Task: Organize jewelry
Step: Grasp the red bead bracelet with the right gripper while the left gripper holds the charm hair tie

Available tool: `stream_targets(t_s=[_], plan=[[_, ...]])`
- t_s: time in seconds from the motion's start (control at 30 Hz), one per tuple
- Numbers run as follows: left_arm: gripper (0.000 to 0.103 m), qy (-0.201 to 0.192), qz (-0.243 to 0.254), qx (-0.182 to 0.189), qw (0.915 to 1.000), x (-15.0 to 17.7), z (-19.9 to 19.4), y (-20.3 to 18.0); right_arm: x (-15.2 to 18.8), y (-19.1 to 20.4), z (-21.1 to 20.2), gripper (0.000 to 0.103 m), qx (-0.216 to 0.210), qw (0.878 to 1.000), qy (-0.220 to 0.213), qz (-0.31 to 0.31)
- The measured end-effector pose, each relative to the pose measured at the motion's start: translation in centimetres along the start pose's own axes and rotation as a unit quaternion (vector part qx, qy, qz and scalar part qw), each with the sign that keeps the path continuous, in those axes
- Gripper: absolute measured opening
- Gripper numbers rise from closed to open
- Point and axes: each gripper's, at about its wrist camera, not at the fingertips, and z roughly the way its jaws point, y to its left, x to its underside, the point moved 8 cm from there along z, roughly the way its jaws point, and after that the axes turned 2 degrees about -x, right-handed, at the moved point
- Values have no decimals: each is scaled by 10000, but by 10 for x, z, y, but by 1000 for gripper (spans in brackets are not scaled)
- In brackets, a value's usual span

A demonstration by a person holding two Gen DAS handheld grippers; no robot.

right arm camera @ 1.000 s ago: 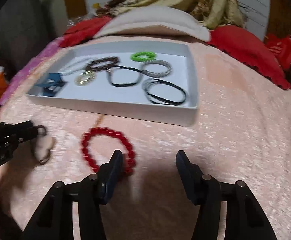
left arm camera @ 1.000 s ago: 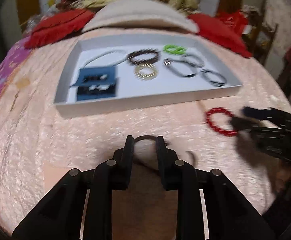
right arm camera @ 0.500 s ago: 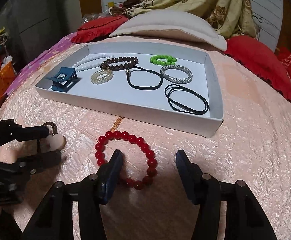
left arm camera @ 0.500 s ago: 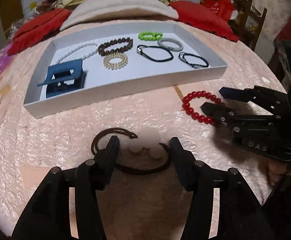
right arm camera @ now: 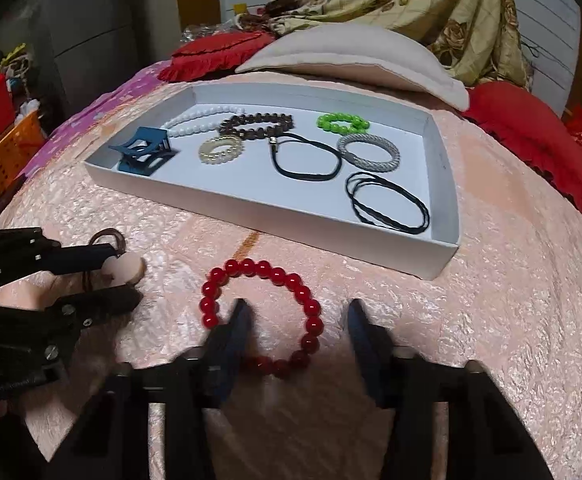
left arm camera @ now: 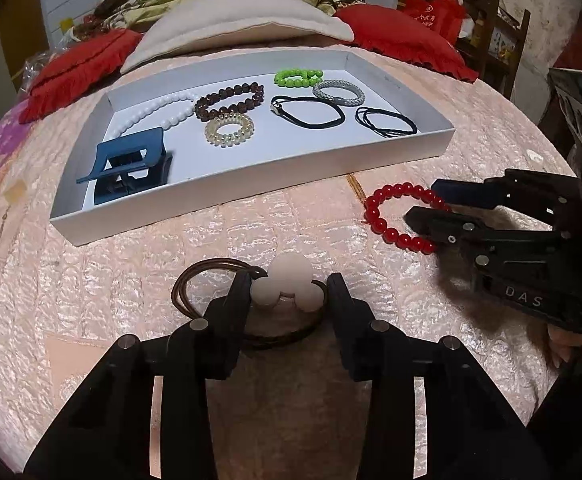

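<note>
A brown hair tie with cream balls (left arm camera: 287,284) lies on the pink quilted cover. My left gripper (left arm camera: 289,294) straddles the balls, its jaws closing, with a sliver of room still showing at the right pad. The red bead bracelet (right arm camera: 251,268) lies in front of the white tray (right arm camera: 331,236). My right gripper (right arm camera: 299,320) is over the bracelet's near right arc, left finger inside the ring, jaws closing and not touching the beads. The left wrist view shows the right gripper (left arm camera: 431,204) at the red bracelet (left arm camera: 375,216).
The white tray (left arm camera: 251,196) holds a blue claw clip (left arm camera: 127,164), a white bead string, a brown bead bracelet (left arm camera: 227,100), a spiral tie, a green bead bracelet (left arm camera: 297,77), a silver bangle and black hair ties (left arm camera: 387,122). Pillows and red cushions lie behind it.
The left jaws widened over the hair tie, then narrowed a little around its balls. The right jaws narrowed around the bracelet's near arc. Both hands stayed almost in place.
</note>
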Motion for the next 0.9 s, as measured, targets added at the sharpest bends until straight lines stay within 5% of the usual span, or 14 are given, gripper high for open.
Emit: stream_targets(t_s=[0.1,0.23,0.37,0.57,0.7,0.9], plan=[[38,-7,-30,-34,10000,0,0,0,0,-3,-1,30,7,10000,11,90],[38,2,-110,-1,9999,-1,0,1,0,-12,-6,11,-157,9985,-27,529],[38,21,-245,8,9997,-1,-1,6,3,-5,-9,11,-179,9990,-32,411],[38,9,-194,-50,9998,-1,-1,4,5,4,-3,14,-26,10000,-20,60],[38,4,-146,-100,9998,-1,-1,3,5,7,-1,37,69,9999,117,-1],[38,6,-111,-124,9999,-1,0,3,4,5,-1,38,51,9999,102,29]])
